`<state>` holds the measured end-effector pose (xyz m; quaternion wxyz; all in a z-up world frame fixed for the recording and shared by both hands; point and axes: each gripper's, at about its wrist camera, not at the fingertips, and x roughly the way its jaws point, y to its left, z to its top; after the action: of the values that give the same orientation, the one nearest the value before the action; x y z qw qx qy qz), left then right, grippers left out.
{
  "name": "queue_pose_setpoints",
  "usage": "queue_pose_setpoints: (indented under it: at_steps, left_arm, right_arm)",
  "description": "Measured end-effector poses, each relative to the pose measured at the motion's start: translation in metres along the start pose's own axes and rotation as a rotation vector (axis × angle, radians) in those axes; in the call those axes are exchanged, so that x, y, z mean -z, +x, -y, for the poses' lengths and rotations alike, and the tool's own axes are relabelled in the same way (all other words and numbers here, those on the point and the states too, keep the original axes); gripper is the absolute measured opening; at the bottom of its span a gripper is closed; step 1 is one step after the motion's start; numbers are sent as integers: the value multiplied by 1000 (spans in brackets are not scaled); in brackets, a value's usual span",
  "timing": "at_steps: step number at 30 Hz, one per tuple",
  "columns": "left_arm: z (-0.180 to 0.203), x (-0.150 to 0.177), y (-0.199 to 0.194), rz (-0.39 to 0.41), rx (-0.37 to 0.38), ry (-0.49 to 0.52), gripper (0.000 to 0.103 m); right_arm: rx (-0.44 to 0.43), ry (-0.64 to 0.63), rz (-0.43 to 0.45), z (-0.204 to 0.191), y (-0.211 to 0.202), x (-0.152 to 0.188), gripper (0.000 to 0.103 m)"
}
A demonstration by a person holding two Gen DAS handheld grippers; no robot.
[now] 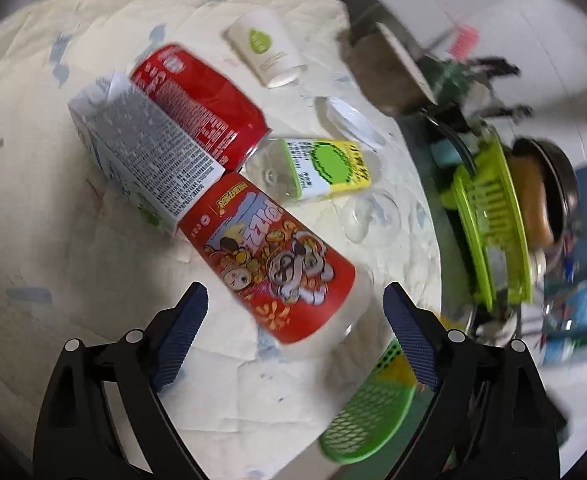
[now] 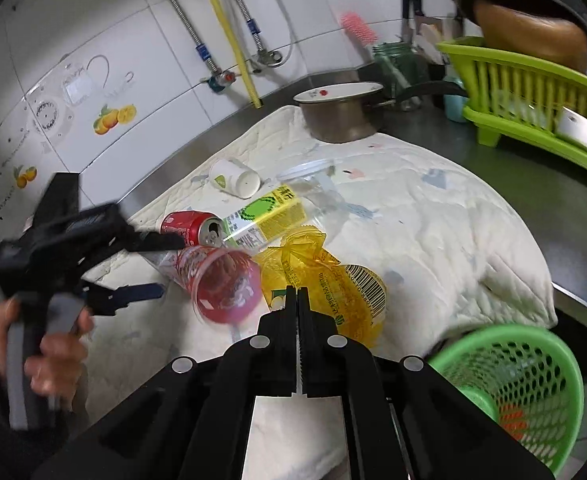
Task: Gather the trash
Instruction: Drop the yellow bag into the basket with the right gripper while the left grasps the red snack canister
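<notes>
Trash lies on a white quilted cloth. In the left wrist view my open left gripper hovers just above a red cartoon-printed plastic cup lying on its side. Beyond it lie a white carton, a red can, a yellow-green labelled clear bottle and a white paper cup. In the right wrist view my right gripper is shut on a yellow plastic wrapper. The left gripper shows there, open beside the red cup. A green mesh basket stands at lower right.
A metal pot sits at the cloth's far edge. A lime dish rack with a dark pan stands on the steel counter at right. Clear plastic lids lie on the cloth. A tiled wall with hoses is behind.
</notes>
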<state>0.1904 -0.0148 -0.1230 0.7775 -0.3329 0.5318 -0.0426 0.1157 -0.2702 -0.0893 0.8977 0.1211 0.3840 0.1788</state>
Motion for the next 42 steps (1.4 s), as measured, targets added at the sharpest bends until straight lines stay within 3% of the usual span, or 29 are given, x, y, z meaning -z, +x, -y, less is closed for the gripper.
queue_pose_setpoints:
  at_steps: [6,10,15,24,34,42]
  left_arm:
    - [-9,-3,21,-14,-47,-146,88]
    - [-14,-6,33,-50,-28,-212,88]
    - [-12,-8,42,-67,-32,-225,87]
    - [-23,-7,38,-69,18,-246,79]
    - [-10,-4,30,-74,85,-173,69]
    - [1,-9,37,-79,68,-153,70]
  right_arm:
    - [68,43,13,23,-25,25,1]
    - [138,89,17,44,-42,47,1]
    - [236,153,-24,75,-50,76,1]
    - [310,251,-84,109,-46,112,2]
    - [340,323,-143,127,-27,137,2]
    - [347,356,-154,135,-27,146,3]
